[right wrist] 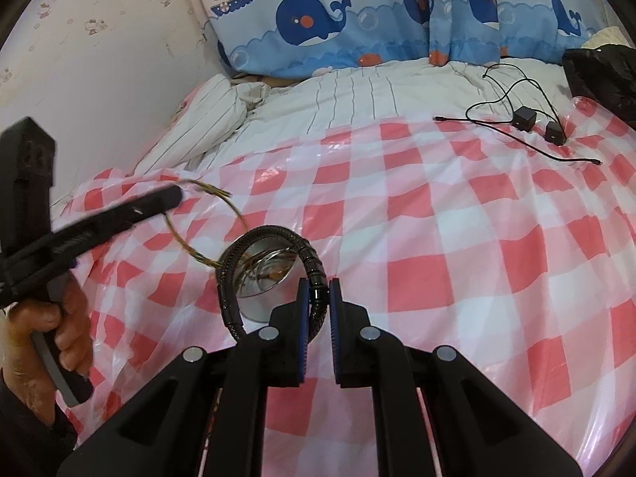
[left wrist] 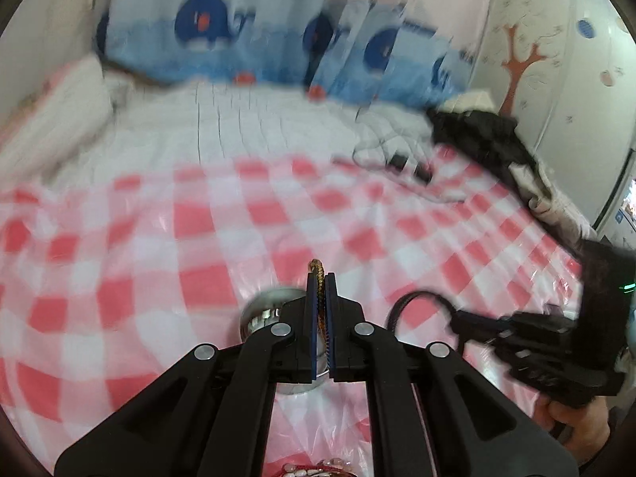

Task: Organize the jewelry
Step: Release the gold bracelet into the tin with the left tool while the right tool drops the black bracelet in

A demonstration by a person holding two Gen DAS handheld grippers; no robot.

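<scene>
A: Why are we holding both pieces above the metal bowl (right wrist: 265,278)?

B: We are bringing them together. The left claw (left wrist: 320,286) is pinching the braided gold chain (right wrist: 187,246); the right claw (right wrist: 318,298) is clamping the black bracelet (right wrist: 232,262) at centre frame.

A: And the surface?

B: We are working over a bed (right wrist: 457,230) under pink checked plastic, whale pillows (right wrist: 318,20) along the top.

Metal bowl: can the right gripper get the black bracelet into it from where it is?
Probably yes. The right gripper holds the black bracelet just in front of the metal bowl, whose open mouth faces it. The left gripper and its gold braided bracelet hang close by, though, and could snag.
</scene>
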